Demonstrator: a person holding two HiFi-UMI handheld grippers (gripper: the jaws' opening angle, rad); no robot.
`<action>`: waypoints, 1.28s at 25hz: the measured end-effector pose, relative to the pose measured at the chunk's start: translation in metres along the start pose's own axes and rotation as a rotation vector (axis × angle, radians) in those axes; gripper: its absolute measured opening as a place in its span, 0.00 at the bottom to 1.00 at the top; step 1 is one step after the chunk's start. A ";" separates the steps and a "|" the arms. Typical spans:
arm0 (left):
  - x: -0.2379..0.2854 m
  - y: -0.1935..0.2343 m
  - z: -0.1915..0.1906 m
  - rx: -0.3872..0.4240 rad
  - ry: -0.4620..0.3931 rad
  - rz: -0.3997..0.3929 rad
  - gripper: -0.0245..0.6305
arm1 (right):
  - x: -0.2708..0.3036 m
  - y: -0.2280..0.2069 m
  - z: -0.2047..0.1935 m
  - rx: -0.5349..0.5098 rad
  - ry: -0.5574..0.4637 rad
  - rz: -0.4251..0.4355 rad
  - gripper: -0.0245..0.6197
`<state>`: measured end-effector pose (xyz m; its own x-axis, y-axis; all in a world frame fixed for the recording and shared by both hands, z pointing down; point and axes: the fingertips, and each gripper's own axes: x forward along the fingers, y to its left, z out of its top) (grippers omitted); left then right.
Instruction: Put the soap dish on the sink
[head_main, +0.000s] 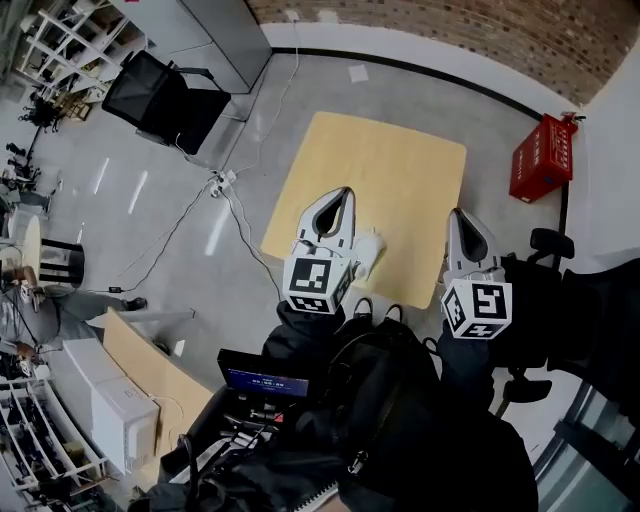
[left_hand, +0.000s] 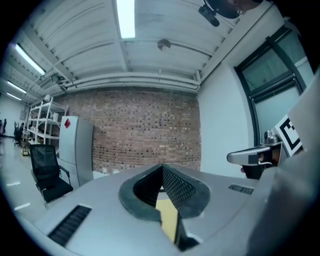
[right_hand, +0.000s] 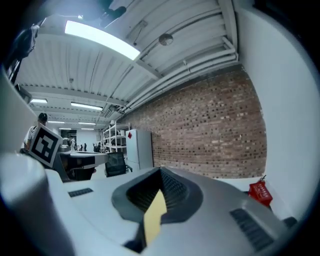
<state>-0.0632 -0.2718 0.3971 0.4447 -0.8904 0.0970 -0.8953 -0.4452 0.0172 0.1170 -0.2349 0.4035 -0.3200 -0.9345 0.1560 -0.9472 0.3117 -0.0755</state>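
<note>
In the head view both grippers are held high over a light wooden table (head_main: 400, 170). My left gripper (head_main: 343, 193) is shut, its tips meeting with nothing between them. My right gripper (head_main: 455, 215) is shut and empty as well. A small white object (head_main: 369, 250) lies on the table just right of the left gripper, partly hidden by it; I cannot tell whether it is the soap dish or the sink. The left gripper view shows its jaws (left_hand: 161, 167) closed and pointing level at a brick wall (left_hand: 145, 130). In the right gripper view the jaws (right_hand: 161, 171) are closed against the same wall.
A red crate (head_main: 541, 158) stands on the floor right of the table. A black office chair (head_main: 160, 100) is at the far left, and a cable with a power strip (head_main: 220, 183) runs across the grey floor. A black bag (head_main: 390, 400) hangs below the grippers.
</note>
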 end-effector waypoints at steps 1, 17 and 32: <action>-0.002 -0.001 0.008 0.003 -0.009 0.003 0.04 | -0.003 0.001 0.012 -0.007 -0.029 -0.002 0.05; -0.042 -0.019 0.103 0.100 -0.214 0.036 0.04 | -0.046 0.034 0.103 -0.143 -0.253 0.019 0.05; -0.042 -0.031 0.098 0.091 -0.206 0.015 0.04 | -0.057 0.031 0.102 -0.154 -0.261 0.008 0.05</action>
<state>-0.0510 -0.2301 0.2947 0.4360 -0.8934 -0.1088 -0.8998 -0.4302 -0.0730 0.1084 -0.1902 0.2917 -0.3301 -0.9383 -0.1034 -0.9431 0.3233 0.0772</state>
